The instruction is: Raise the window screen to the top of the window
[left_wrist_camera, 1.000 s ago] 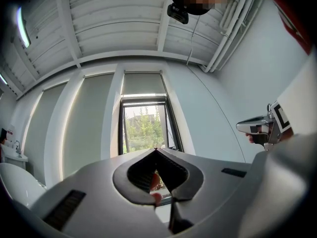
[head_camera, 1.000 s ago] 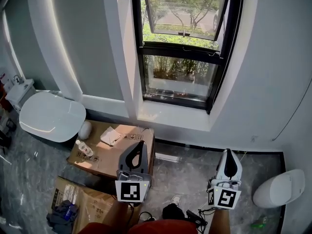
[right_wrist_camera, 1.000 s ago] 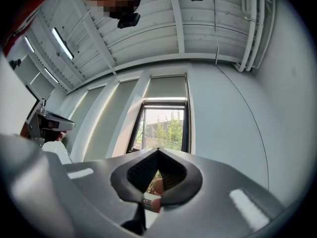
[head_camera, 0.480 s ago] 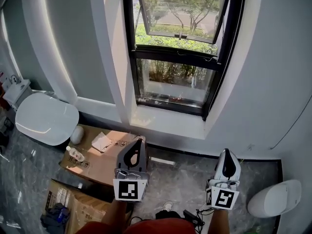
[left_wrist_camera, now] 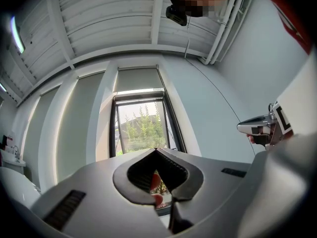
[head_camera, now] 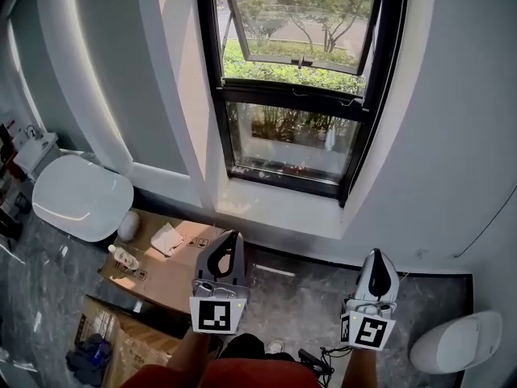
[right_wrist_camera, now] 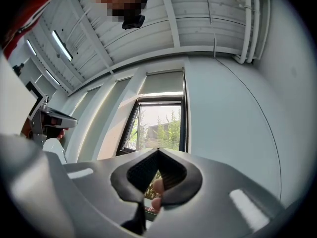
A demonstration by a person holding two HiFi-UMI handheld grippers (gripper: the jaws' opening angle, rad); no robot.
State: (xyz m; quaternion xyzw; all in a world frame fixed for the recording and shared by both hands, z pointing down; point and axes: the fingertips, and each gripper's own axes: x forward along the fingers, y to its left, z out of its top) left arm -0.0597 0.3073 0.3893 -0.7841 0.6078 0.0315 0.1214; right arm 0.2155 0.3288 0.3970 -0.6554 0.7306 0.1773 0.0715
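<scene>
Found left claw (head_camera: 233, 237) and right claw (head_camera: 377, 255) both pinched tight, empty, held low and well short of the window (head_camera: 299, 95). Cannot tell the window screen from the glass; possibly the grey panel (left_wrist_camera: 138, 78) above the frame.

Risks:
- Tripping on the cable (head_camera: 311, 360) by the feet.
- Closed tips slipping off a thin screen bar.
- Knocking the open sash (head_camera: 295, 23).

Cardboard box (head_camera: 186, 269): shut, contents hidden, bottle (head_camera: 123, 257) and white cloth (head_camera: 168, 237) on top. Second box (head_camera: 133, 338): open, dark clutter inside.
</scene>
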